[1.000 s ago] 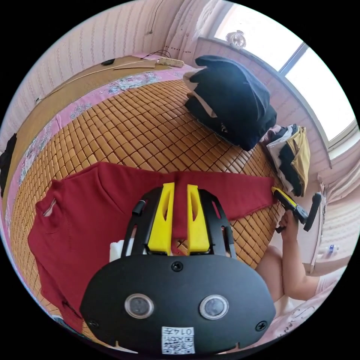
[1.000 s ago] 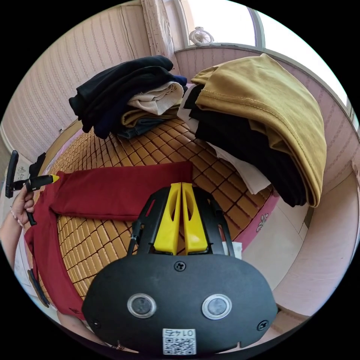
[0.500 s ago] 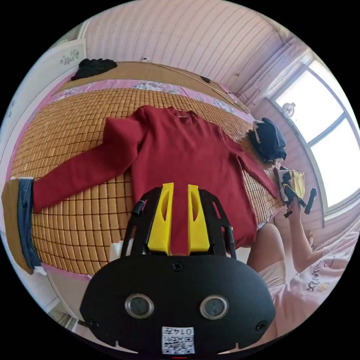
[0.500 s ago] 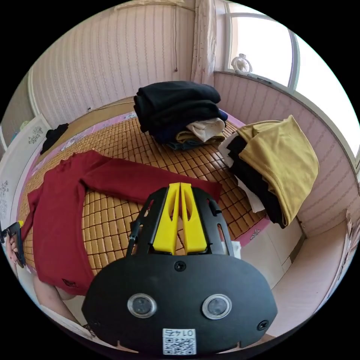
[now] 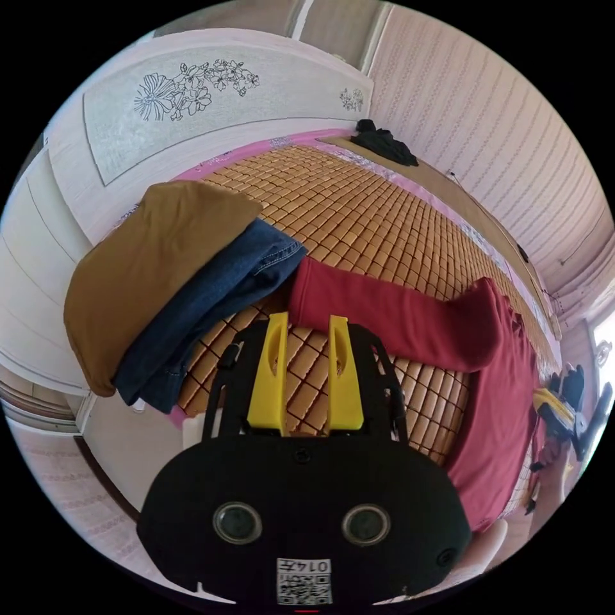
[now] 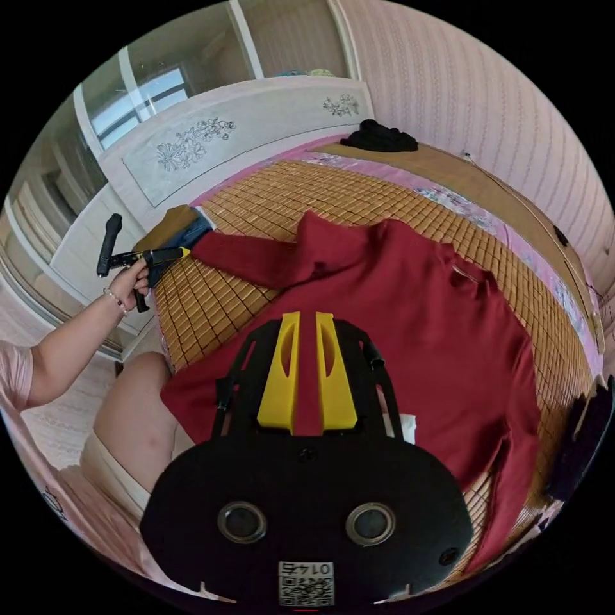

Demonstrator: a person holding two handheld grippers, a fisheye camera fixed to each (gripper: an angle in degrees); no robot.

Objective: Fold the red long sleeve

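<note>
The red long sleeve [image 6: 416, 333] lies flat, front up, on the bamboo mat [image 6: 282, 198], collar [image 6: 462, 272] toward the far side. One sleeve [image 5: 384, 317] stretches out to its cuff [image 5: 306, 293]. My left gripper [image 5: 307, 318] hovers just short of that cuff, jaws open and holding nothing; in the right gripper view a hand [image 6: 128, 282] holds the left gripper [image 6: 168, 254]. My right gripper [image 6: 308, 315] hangs over the shirt's lower body, jaws narrowly open with nothing between them. The other sleeve [image 6: 516, 461] runs down the shirt's side.
A folded brown garment [image 5: 147, 256] lies on folded jeans [image 5: 218, 295] right beside the cuff. A white panel with a flower drawing [image 5: 192, 96] stands behind them. A black cloth [image 6: 378, 138] lies at the far end, dark clothes [image 6: 586, 435] at the edge. The person's leg [image 6: 134, 416] meets the mat's near edge.
Both cameras swung away from the window-side piles. My left gripper went across to the other sleeve's cuff and its jaws widened. My right gripper came over the shirt's body and its jaws parted slightly.
</note>
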